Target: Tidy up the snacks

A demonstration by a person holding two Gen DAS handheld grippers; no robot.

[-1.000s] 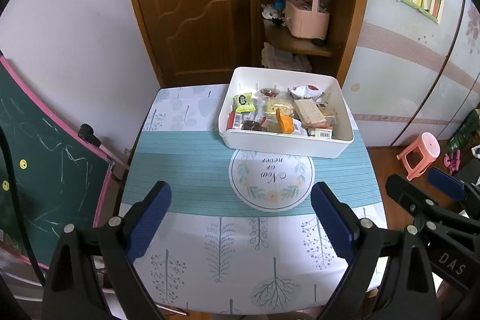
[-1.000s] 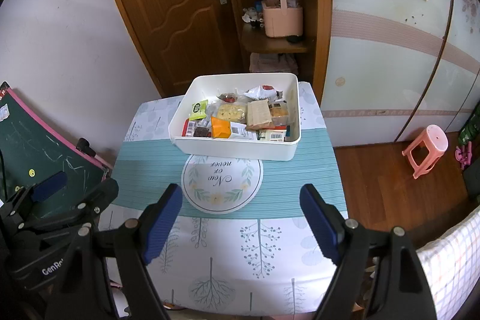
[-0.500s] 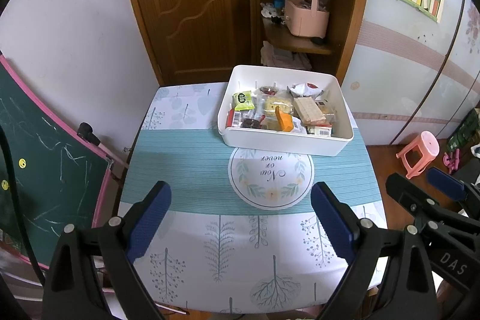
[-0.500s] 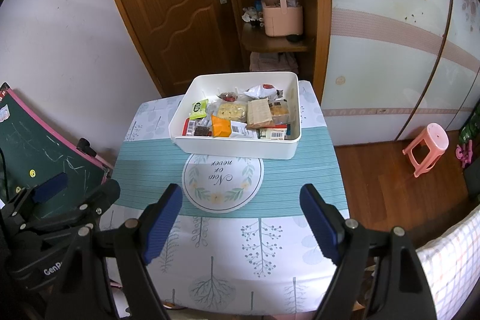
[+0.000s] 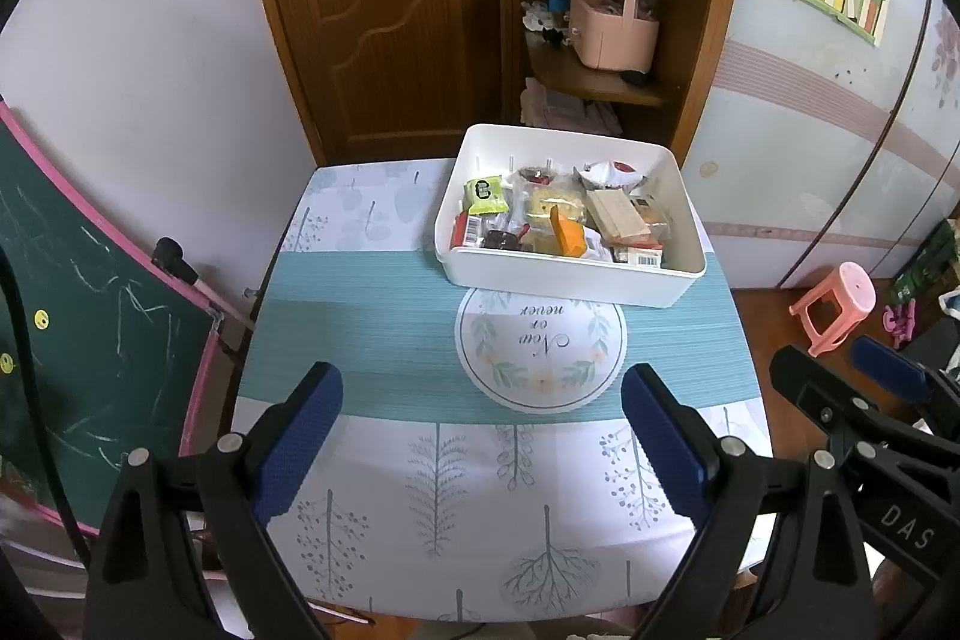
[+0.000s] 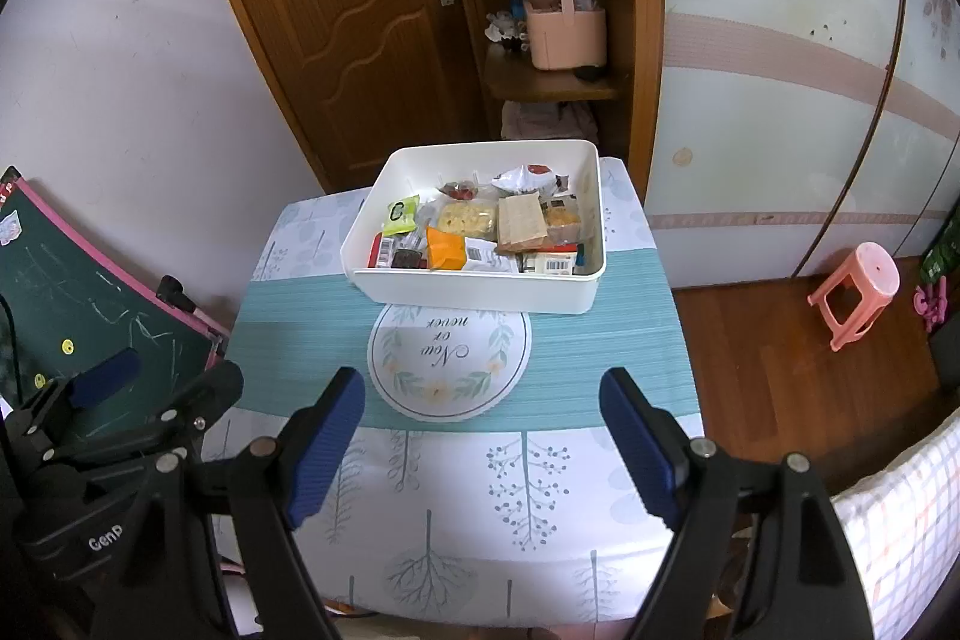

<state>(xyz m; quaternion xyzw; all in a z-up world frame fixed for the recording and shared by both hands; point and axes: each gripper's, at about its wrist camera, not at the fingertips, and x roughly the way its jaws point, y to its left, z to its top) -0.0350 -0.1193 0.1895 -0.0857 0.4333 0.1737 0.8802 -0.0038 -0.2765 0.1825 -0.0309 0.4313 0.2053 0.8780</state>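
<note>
We've got the left gripper point(image 5: 482, 451) and right gripper point(image 6: 482, 442) both hovering over the near edge of the table point(image 5: 420, 520), jaws spread wide w/ nothing between them. The white bin point(image 5: 564, 283) sits at the far side of the table, its near edge touching the round placemat point(image 5: 540, 361), w/ the snacks point(image 5: 558, 220) piled inside, incl. a green packet point(image 5: 485, 193) at the far-left and an orange packet point(image 5: 567, 238) mid-front.

Ahead of my grippers, the table point(image 5: 672, 496) carries a teal runner point(image 5: 360, 328), round placemat point(image 5: 540, 346) and white snack bin point(image 5: 564, 274).
</note>
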